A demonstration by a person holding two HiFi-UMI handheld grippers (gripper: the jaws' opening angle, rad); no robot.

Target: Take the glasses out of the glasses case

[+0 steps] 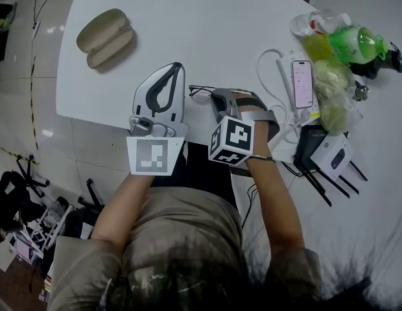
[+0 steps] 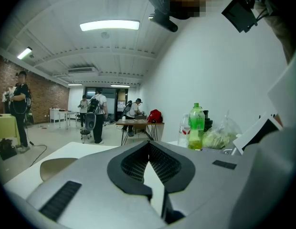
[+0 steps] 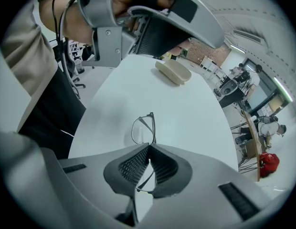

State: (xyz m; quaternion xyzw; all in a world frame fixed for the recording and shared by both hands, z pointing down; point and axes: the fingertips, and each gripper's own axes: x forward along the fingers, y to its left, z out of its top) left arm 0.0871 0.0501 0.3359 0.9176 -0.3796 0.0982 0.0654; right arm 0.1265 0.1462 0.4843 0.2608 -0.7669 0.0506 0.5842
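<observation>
The beige glasses case [image 1: 104, 37] lies open and empty at the table's far left, also seen in the right gripper view [image 3: 173, 72] and low at the left of the left gripper view [image 2: 55, 166]. Black-framed glasses [image 1: 200, 93] sit just above the near table edge. My right gripper [image 1: 216, 100] is shut on them; in its own view the frame [image 3: 142, 128] sticks out past the closed tips of the right gripper [image 3: 149, 148]. My left gripper [image 1: 179, 67] hovers beside them, shut with nothing between its jaws, as its own view of the left gripper [image 2: 149, 145] shows.
At the table's right lie a phone [image 1: 303, 83], a green bottle [image 1: 354, 43], a plastic bag [image 1: 331, 86], a black router [image 1: 323, 153] and white cables [image 1: 273, 60]. The table edge [image 1: 91, 123] runs just before my hands. People stand far off in the room [image 2: 96, 113].
</observation>
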